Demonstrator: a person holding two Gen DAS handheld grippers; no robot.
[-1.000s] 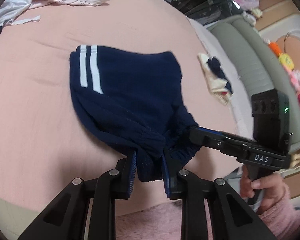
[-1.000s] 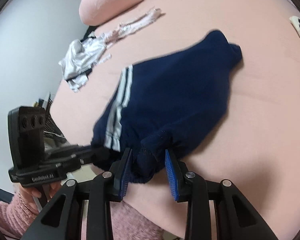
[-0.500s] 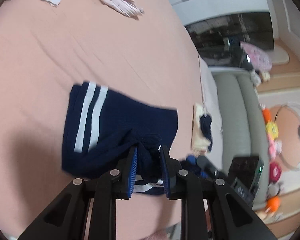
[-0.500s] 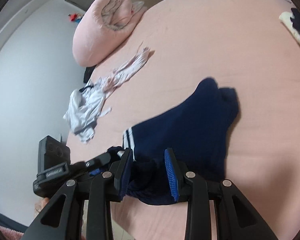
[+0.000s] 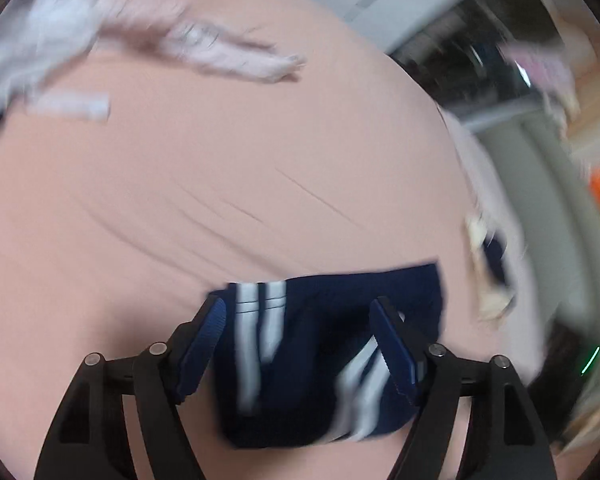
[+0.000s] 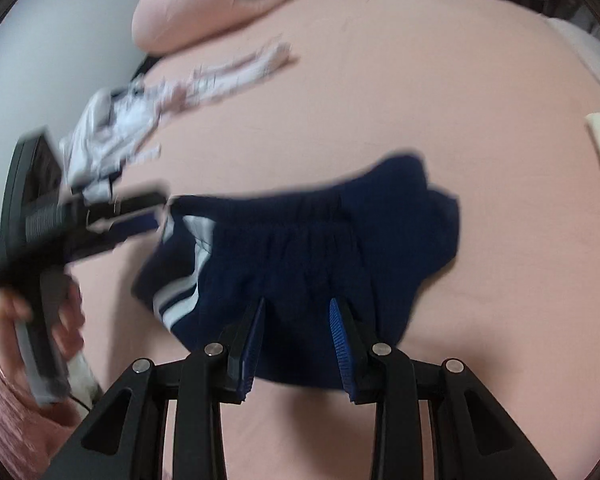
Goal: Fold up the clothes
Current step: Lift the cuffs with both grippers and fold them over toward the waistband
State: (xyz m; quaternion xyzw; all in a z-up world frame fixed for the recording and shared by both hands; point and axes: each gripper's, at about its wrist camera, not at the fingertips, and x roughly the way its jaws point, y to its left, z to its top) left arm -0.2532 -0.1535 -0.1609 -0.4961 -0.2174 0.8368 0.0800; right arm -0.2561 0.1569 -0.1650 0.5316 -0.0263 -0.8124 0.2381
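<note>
Lying doubled over on the pink bed sheet (image 6: pixel 380 120), the navy shorts (image 6: pixel 300 248) are showing their gathered waistband on top and white side stripes at the left edge. In the left wrist view the same shorts (image 5: pixel 312 360) are sitting between and just beyond the fingers.

The left hand-held gripper (image 5: pixel 300 344) is standing released, its jaws spread wide on either side of the folded cloth and pinching nothing. The right hand-held gripper (image 6: pixel 296 340) is also standing parted, with the shorts lying behind the gap; motion blur is preventing a firm reading of whether any cloth is caught on a pad.

Risks from this position, as a judgement:
- A blue pad snagging the top layer during withdrawal would be dragging the fold open.
- The bulky elastic waistband is likely springing the upper layer back, leaving the edges misaligned.
- The soft bed is giving little support, so pressing down would be bunching the fabric.

Count of items in view:
- Navy shorts: one.
- Hand-held grippers: two.
- Loose pale garments (image 6: pixel 172 100) at the far left of the bed: one heap; separate pieces cannot be counted through blur.
- Cream-and-navy garment (image 5: pixel 488 264) at the right edge: one.
- Pink pillow (image 6: pixel 220 4): one.
</note>
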